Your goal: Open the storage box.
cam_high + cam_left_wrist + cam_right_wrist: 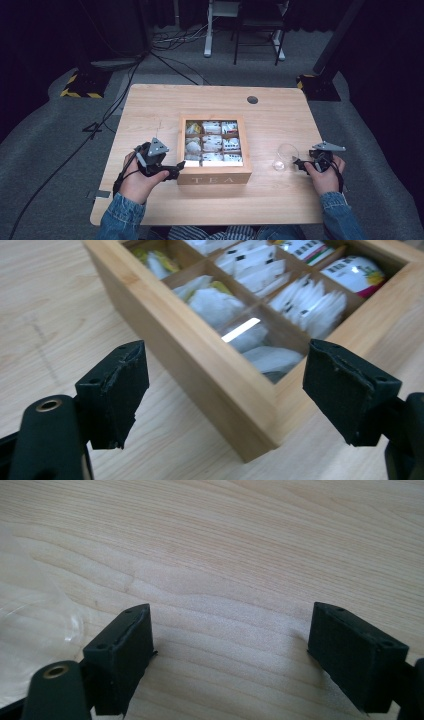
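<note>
on the wooden table [150, 107] the tea box [214, 177] sits mid-table, its near-left corner between my left gripper [225, 390]'s wide-open, empty jaws. my right gripper [230, 645] gapes empty just beside the clear glass [286, 157].

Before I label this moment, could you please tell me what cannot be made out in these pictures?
- Tea bag print: too small in the high view, blurred in the left gripper view.
- Glass: cut off by the left edge of the right gripper view.
- Tea box front: beyond the left gripper view's bottom edge.
</note>
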